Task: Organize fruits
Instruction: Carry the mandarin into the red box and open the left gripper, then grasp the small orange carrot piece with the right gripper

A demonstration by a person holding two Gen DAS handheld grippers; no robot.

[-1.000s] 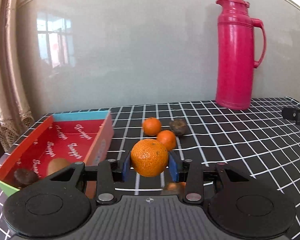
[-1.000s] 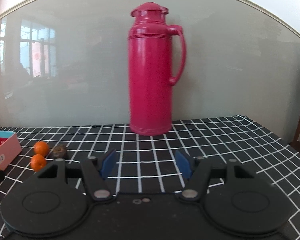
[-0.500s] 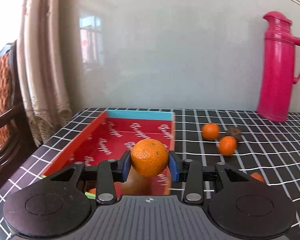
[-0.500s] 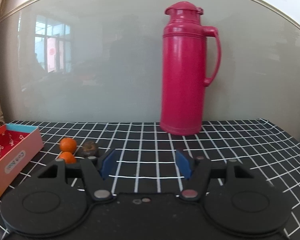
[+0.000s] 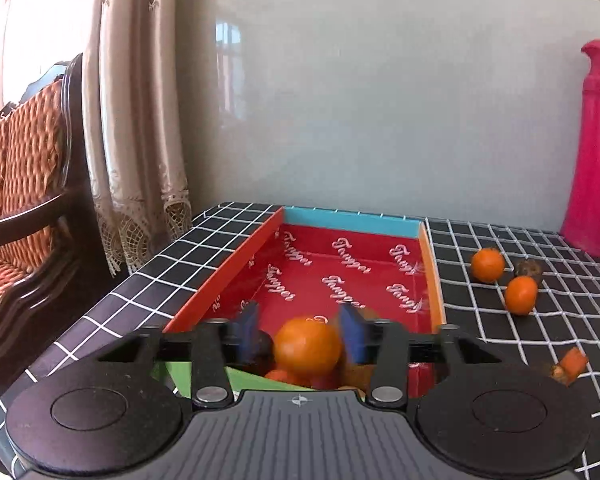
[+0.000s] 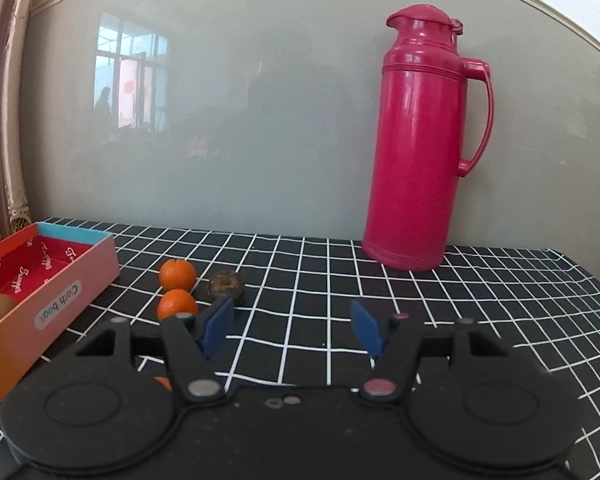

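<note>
Orange fruit sat between my left hand-held gripper's opening jaws above the red box; two tangerines lay beyond my empty, half-open right hand-held gripper.

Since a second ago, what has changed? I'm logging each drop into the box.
The left tongs carried the orange from beside the red box to over it; the jaws are now opening and the orange drops free between the blue pads. Unchanged: right tongs open and empty, two small oranges and the pink thermos in place.
</note>
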